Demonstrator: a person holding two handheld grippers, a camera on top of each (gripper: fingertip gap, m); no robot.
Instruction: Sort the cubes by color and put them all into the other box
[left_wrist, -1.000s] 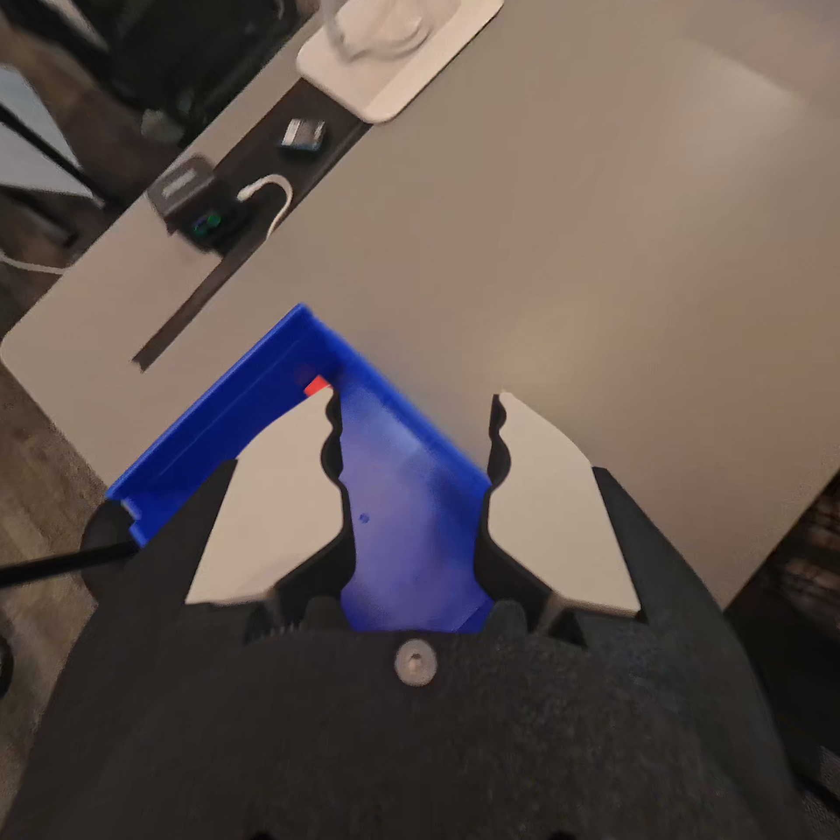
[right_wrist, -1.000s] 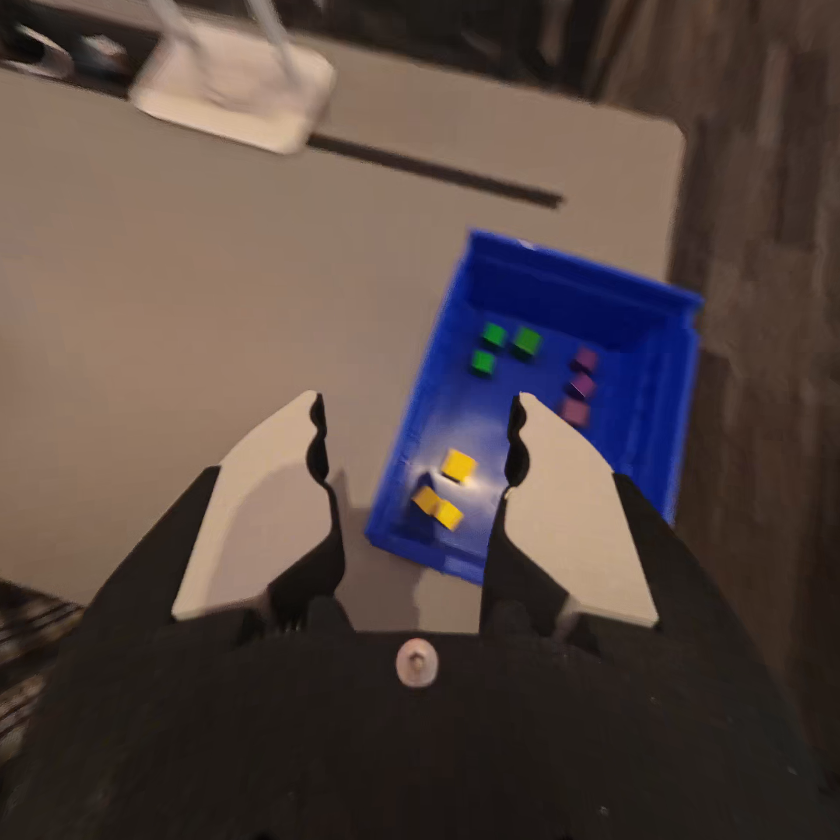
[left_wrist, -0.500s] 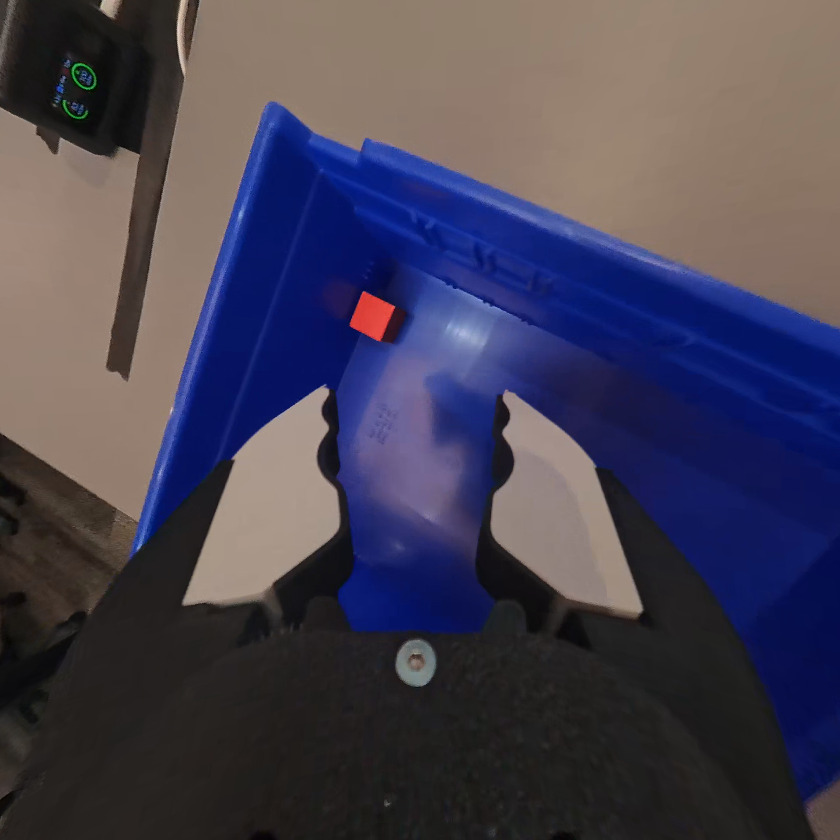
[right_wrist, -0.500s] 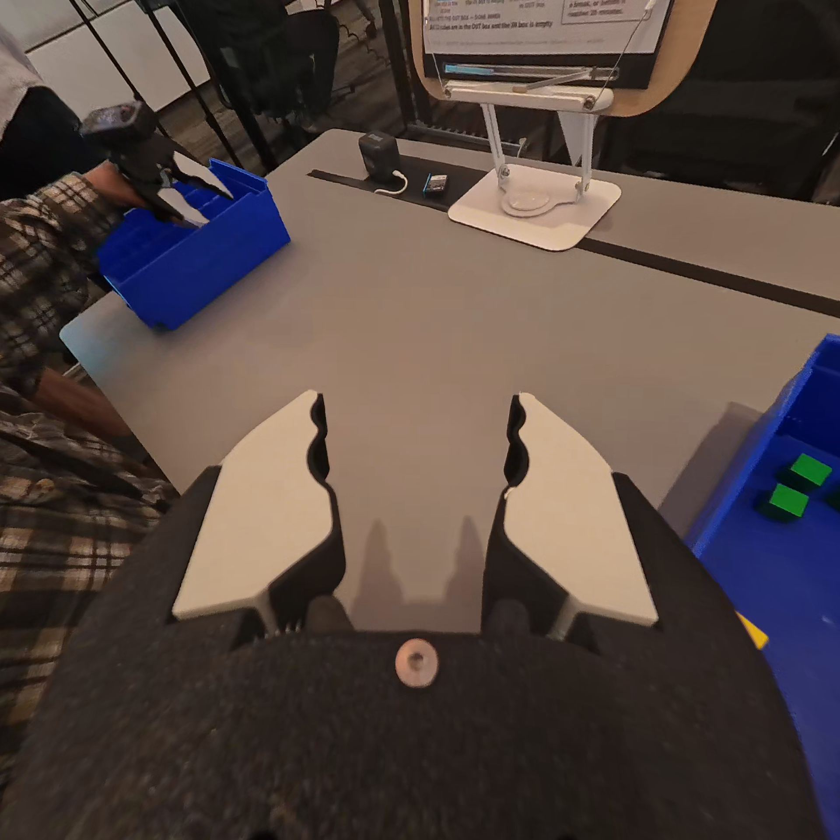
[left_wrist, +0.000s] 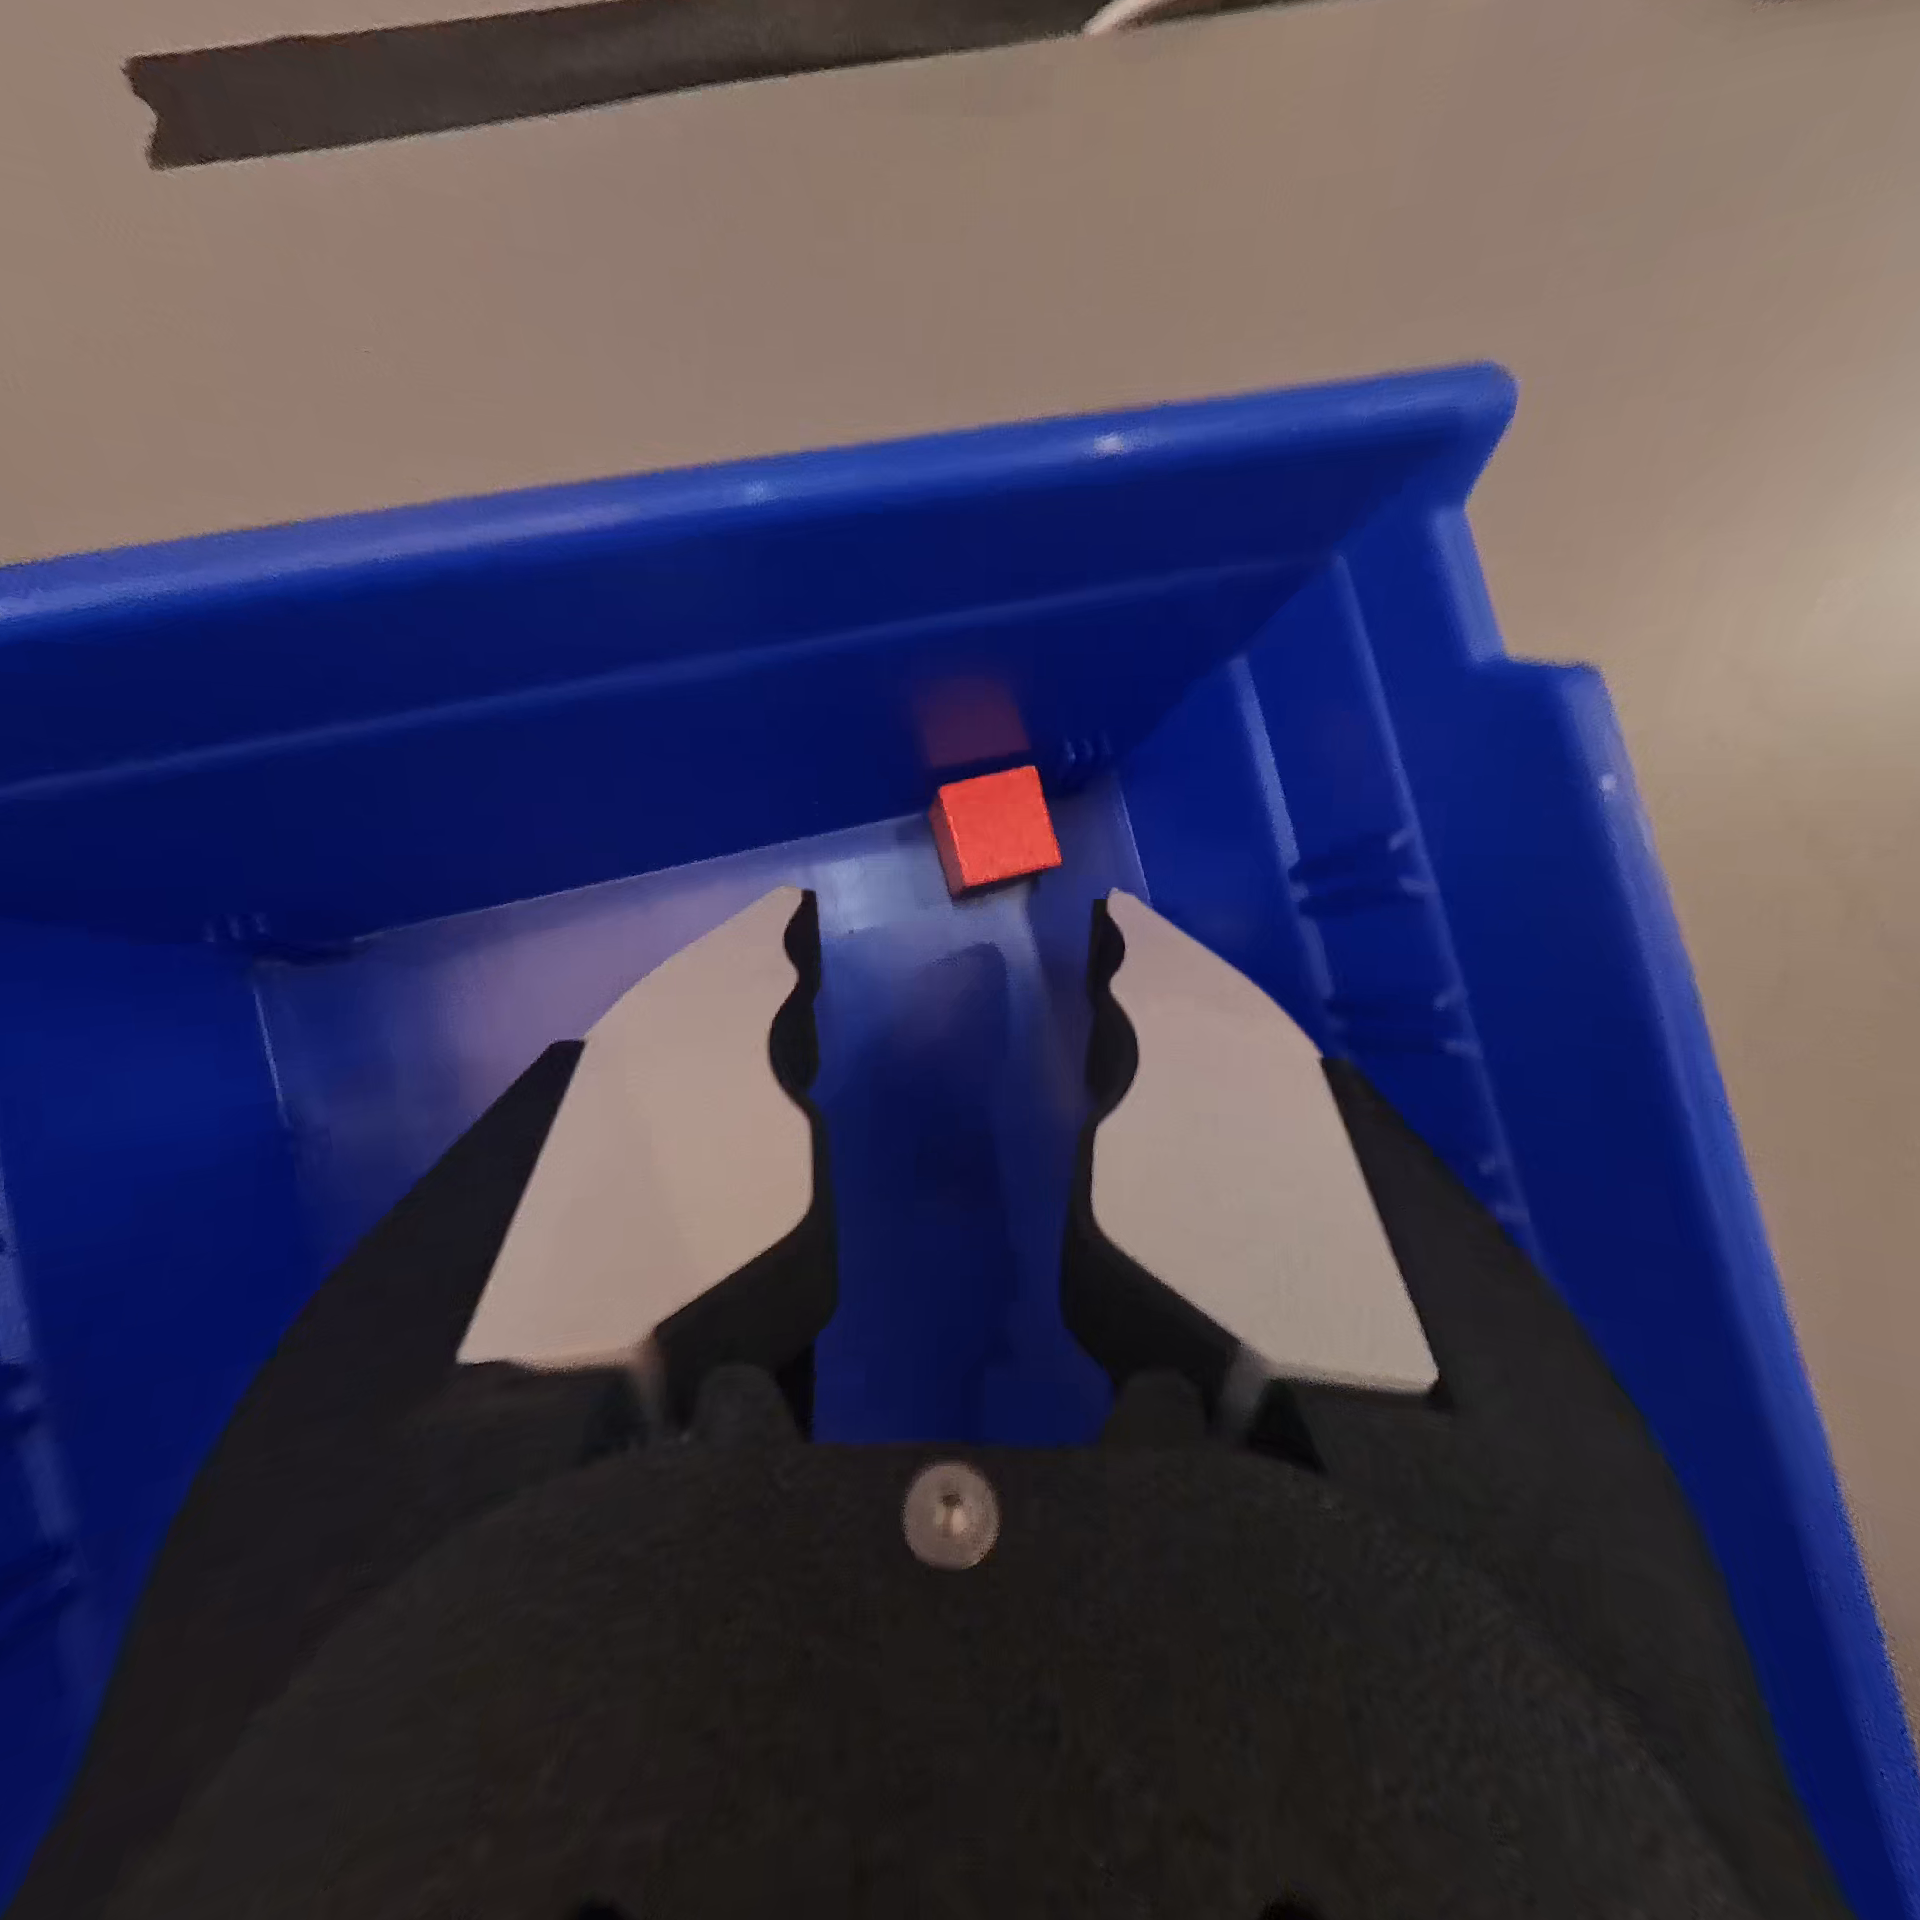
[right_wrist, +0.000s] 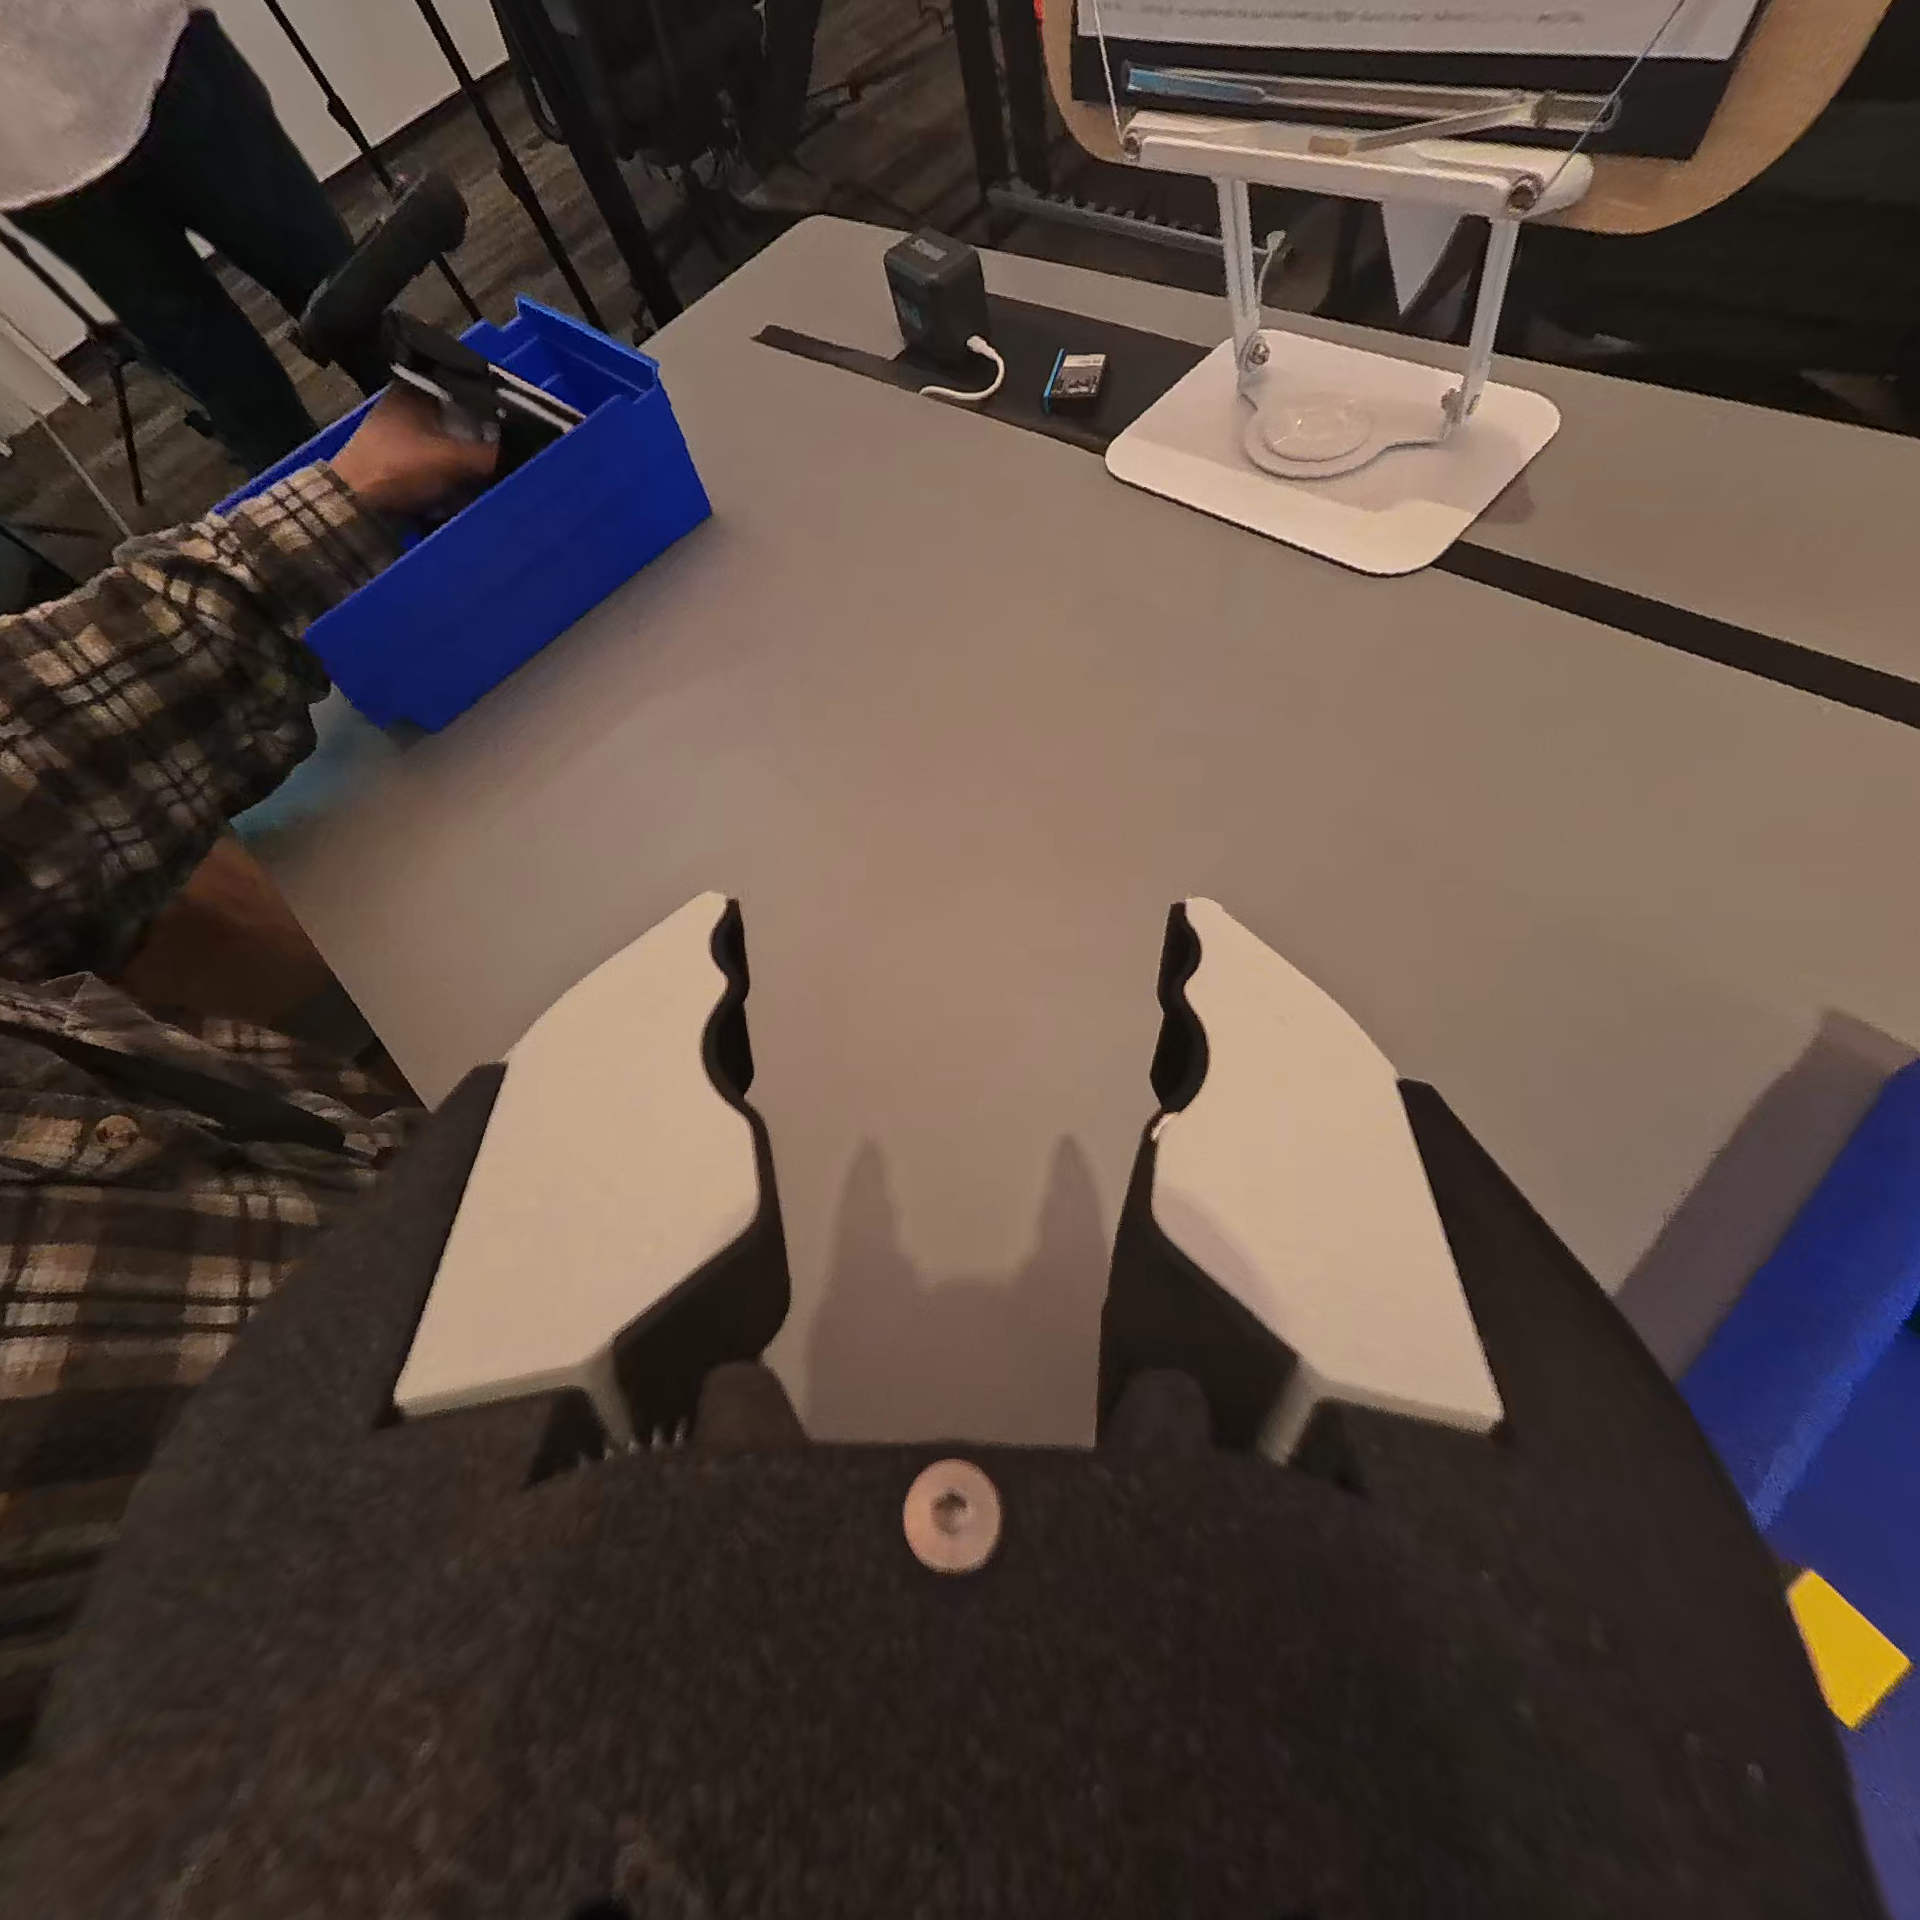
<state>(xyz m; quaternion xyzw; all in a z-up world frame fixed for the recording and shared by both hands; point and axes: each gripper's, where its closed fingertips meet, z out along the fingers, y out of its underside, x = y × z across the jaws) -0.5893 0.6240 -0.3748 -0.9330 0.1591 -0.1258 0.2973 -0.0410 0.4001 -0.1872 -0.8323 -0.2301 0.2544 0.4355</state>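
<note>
In the left wrist view a red cube (left_wrist: 995, 827) lies on the floor of a blue box (left_wrist: 727, 540), against its far wall near the right corner. My left gripper (left_wrist: 954, 906) is inside that box, open and empty, its tips just short of the cube. The right wrist view shows the same box (right_wrist: 540, 582) at the table's left with the left gripper (right_wrist: 488, 400) reaching into it. My right gripper (right_wrist: 954, 906) is open and empty above the bare table (right_wrist: 1039, 727). A second blue box (right_wrist: 1829, 1351) at the right edge holds a yellow cube (right_wrist: 1849, 1662).
A white stand (right_wrist: 1340, 457) sits on a black tape strip (right_wrist: 1662, 634) at the back, with a small black device (right_wrist: 933, 291) and a small dark item (right_wrist: 1075, 376). A person's plaid sleeve (right_wrist: 135, 665) reaches in at the left. A black strip (left_wrist: 520, 94) lies beyond the box.
My left gripper swung down into the blue box toward the red cube and its jaws narrowed. The right gripper swung away from the box of sorted cubes and now rests over the bare table.
</note>
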